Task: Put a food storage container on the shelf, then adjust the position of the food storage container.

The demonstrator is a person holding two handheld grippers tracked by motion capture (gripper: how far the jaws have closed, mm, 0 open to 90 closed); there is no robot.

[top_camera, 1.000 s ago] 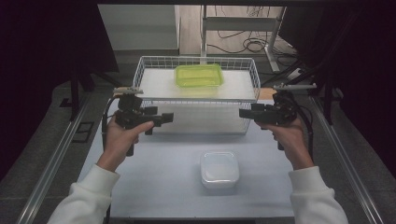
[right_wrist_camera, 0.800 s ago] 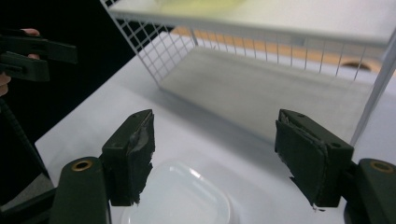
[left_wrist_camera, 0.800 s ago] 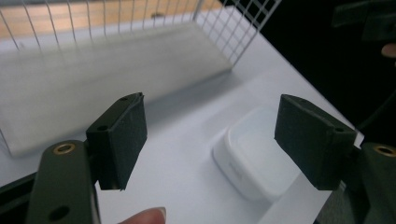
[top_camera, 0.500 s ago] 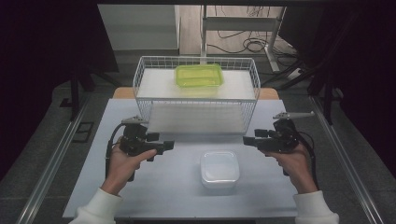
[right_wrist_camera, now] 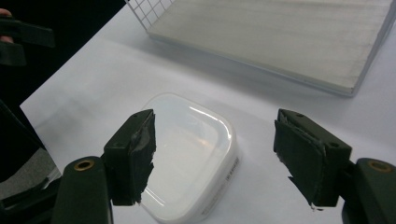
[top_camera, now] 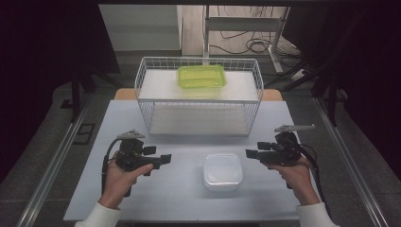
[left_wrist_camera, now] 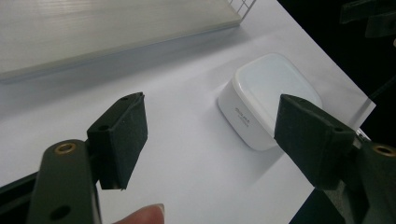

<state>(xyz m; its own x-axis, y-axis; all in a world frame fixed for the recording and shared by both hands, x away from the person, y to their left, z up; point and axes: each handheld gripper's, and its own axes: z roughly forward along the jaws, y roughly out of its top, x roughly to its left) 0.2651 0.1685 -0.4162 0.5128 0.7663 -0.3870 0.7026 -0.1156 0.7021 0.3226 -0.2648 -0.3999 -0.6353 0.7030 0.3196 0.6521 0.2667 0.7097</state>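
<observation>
A white, square, rounded plastic container with its lid on point(top_camera: 222, 170) sits near the front middle of the pale table point(top_camera: 94, 189), between the two hands. The left gripper point(top_camera: 165, 159) hovers just left of it, jaws spread wide with nothing between them. The right gripper point(top_camera: 248, 153) hovers just right of it, jaws likewise apart and empty. Farther back stands a white wire basket point(top_camera: 142, 80), with a lime-green plastic tray point(top_camera: 201, 76) in it

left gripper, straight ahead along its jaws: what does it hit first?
Most likely the white lidded container. In the high view the left gripper points across the table at it, jaws open and empty. In the left gripper view it lies ahead, toward the right jaw. Height is unclear, so the gripper might pass over the lid.
</observation>
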